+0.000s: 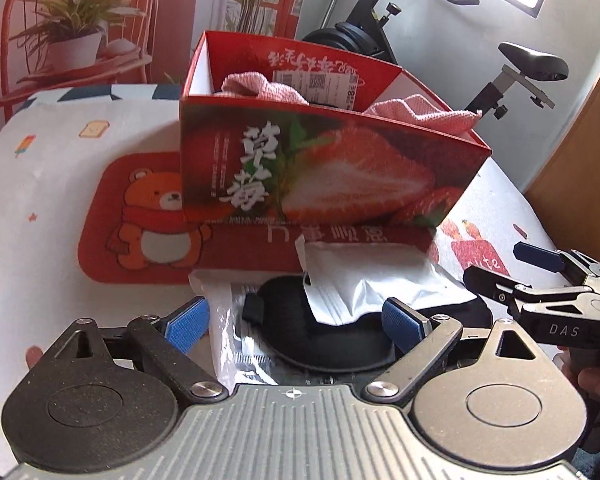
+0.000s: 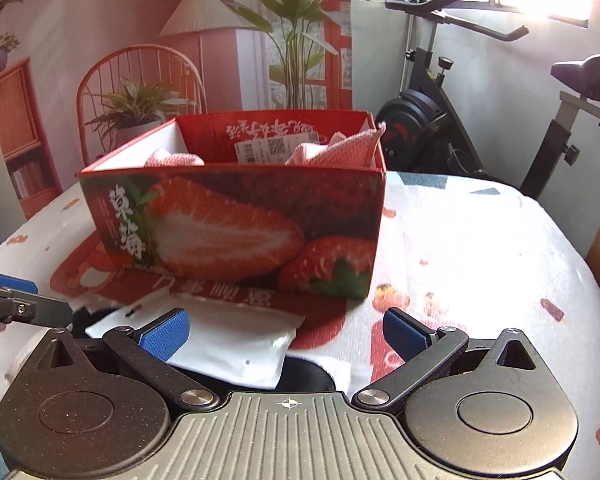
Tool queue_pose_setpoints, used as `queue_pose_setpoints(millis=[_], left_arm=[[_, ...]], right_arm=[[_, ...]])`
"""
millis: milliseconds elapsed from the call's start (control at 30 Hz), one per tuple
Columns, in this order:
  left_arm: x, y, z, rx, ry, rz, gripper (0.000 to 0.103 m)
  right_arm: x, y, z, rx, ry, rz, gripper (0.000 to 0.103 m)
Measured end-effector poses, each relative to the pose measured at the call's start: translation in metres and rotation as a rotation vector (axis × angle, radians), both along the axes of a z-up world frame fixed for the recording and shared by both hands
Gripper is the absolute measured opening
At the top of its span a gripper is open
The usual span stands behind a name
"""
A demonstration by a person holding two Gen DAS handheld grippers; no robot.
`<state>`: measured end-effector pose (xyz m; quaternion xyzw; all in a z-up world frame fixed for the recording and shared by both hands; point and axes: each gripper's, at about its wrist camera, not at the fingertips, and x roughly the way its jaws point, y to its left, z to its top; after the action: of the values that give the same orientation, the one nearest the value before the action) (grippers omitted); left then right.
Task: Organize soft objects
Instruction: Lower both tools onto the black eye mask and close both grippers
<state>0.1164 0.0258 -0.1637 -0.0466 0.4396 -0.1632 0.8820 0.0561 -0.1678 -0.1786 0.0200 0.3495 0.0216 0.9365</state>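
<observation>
On the patterned tablecloth (image 1: 40,152), going from left to right, a red bear mat (image 1: 140,216) is lying beside a strawberry box (image 1: 320,168) that is already holding pink cloths (image 1: 260,86). Just in front of the box, a white pouch (image 1: 380,280) is overlapping a black pad (image 1: 340,344) and a clear packet (image 1: 228,340).

The left gripper (image 1: 304,320) is hovering over these with its jaws spread wide and nothing between the pads; the right gripper (image 2: 284,332) is doing the same (it is also showing at the right edge of the left view, marked "DAS").

By my judgement the step in hand is reaching for the next soft item; it is calling for closing on the pouch or pad and lifting it into the box.

The box is carrying large white Chinese characters, a barcode label sits inside, and "cute" is showing on the cloth.
</observation>
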Motion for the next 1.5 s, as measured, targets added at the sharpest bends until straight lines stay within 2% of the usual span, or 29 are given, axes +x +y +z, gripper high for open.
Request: queue_pose_setpoints(millis=[133, 333, 433, 633, 933, 1067, 1167, 1267, 1367, 1500], left_arm=[[-0.007, 0.001, -0.013, -0.027, 0.013, 0.001, 0.092], [-0.009, -0.004, -0.023, -0.060, 0.002, -0.035, 0.073], [-0.008, -0.006, -0.030, -0.060, -0.006, -0.035, 0.065], [-0.007, -0.006, -0.033, -0.062, -0.026, -0.038, 0.065], [-0.004, -0.005, -0.033, -0.024, -0.068, -0.009, 0.066], [0.003, -0.013, -0.037, 0.018, -0.081, -0.031, 0.068], [0.007, -0.015, -0.039, 0.008, -0.075, -0.033, 0.072], [0.005, -0.020, -0.040, 0.025, -0.081, -0.045, 0.071], [0.001, -0.019, -0.037, 0.011, -0.079, -0.051, 0.061], [-0.002, -0.011, -0.037, -0.008, -0.073, -0.033, 0.048]], right_arm=[[-0.012, 0.004, -0.014, 0.002, 0.040, 0.011, 0.102], [-0.012, 0.003, -0.030, 0.022, 0.070, 0.007, 0.096], [-0.009, 0.000, -0.036, 0.042, 0.079, 0.011, 0.088], [-0.009, 0.003, -0.040, 0.051, 0.067, 0.042, 0.079], [-0.007, 0.002, -0.042, 0.074, 0.073, 0.038, 0.079], [-0.004, 0.001, -0.044, 0.085, 0.080, 0.028, 0.082], [-0.003, 0.002, -0.044, 0.082, 0.081, 0.024, 0.082], [-0.003, 0.000, -0.044, 0.093, 0.088, 0.015, 0.082], [-0.002, 0.000, -0.045, 0.102, 0.095, 0.009, 0.082], [-0.003, 0.000, -0.043, 0.112, 0.093, 0.014, 0.076]])
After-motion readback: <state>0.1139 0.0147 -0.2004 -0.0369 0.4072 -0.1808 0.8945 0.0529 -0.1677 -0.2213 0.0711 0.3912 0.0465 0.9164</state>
